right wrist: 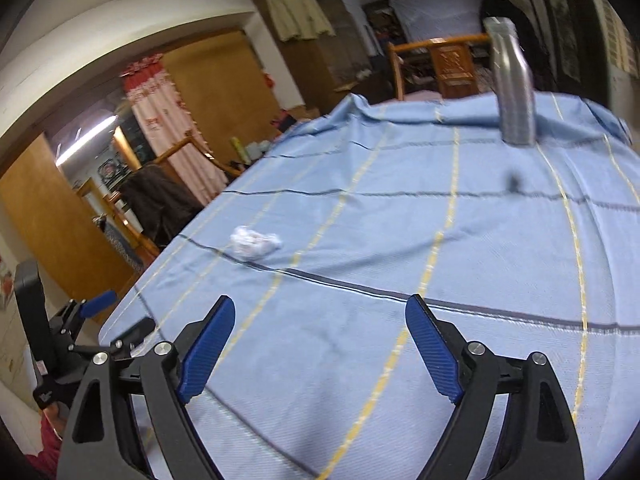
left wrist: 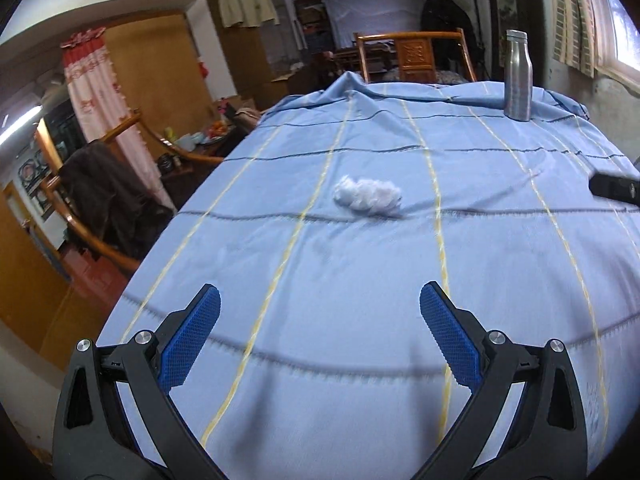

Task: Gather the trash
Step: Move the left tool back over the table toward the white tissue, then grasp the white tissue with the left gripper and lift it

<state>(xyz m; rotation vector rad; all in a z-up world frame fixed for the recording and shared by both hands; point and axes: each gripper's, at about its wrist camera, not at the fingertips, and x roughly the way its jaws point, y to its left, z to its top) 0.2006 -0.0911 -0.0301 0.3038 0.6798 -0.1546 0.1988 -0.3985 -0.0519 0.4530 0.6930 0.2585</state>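
1. Nearest the left wrist lens: the left gripper (left wrist: 320, 304), blue-padded fingers (left wrist: 192, 336) spread wide apart, nothing between them, hanging over the blue cloth (left wrist: 360, 280) that covers the bench.
2. Nearest the right wrist lens: the right gripper (right wrist: 320, 316), its fingers (right wrist: 208, 352) likewise wide apart and empty over the same cloth (yellow and dark stripes crossing it in a grid).
3. Straight ahead of the left gripper, well apart from its fingertips: a crumpled white wad of paper (left wrist: 368, 196), lying on the cloth just beyond a dark stripe, between two yellow stripes.
4. Same wad in the right wrist view (right wrist: 256, 245), off to the left of the right gripper and ahead of it, near the bench's left edge.
5. At the far right of the bench: a grey metal bottle (left wrist: 518, 76), upright, capped, well apart from the wad; blurred in the right wrist view (right wrist: 514, 80).
6. Small dark speck (right wrist: 513, 181) on the cloth in front of the bottle, too blurred to identify.
7. Black tip of the right gripper poking in at the right edge of the left wrist view (left wrist: 616, 190).
8. Left gripper visible low at the left of the right wrist view (right wrist: 80, 320), beside the bench edge.
9. Beyond the bench: wooden chairs (left wrist: 416, 54), one draped with a dark garment (left wrist: 108, 196).
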